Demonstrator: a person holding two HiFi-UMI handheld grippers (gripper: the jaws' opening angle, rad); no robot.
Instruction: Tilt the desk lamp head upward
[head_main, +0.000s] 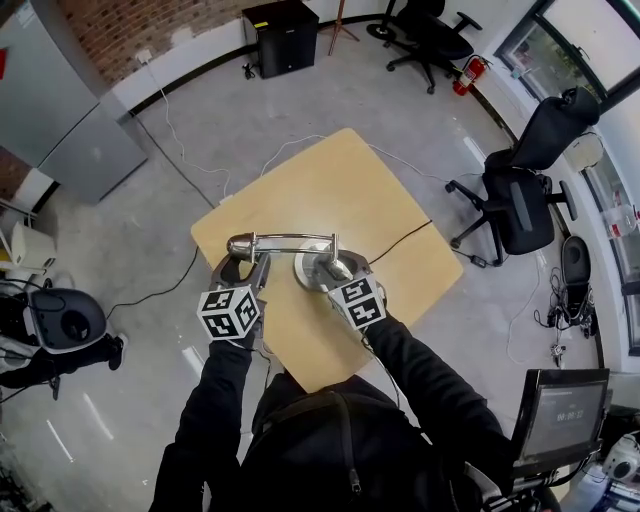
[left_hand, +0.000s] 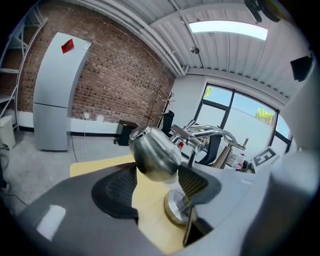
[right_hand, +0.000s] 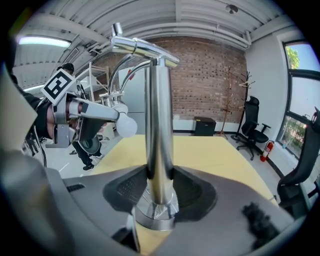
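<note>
A chrome desk lamp stands on the wooden table (head_main: 380, 210), its round base (head_main: 312, 272) near the front and its arm running level to the left. My left gripper (head_main: 243, 262) is shut on the rounded lamp head (head_main: 241, 245). In the left gripper view the head (left_hand: 152, 150) fills the gap between the pads of this gripper (left_hand: 156, 175). My right gripper (head_main: 330, 268) is shut on the upright post. The right gripper view has the post (right_hand: 159, 125) clamped between the pads of that gripper (right_hand: 160, 180), just above the base (right_hand: 155, 215). The white bulb (right_hand: 126, 125) points down at the left.
The lamp's black cable (head_main: 405, 235) trails over the table's right side to the floor. Black office chairs (head_main: 525, 190) stand at the right, a black cabinet (head_main: 283, 35) by the far wall, a monitor (head_main: 560, 410) at the lower right. Other cables lie on the floor.
</note>
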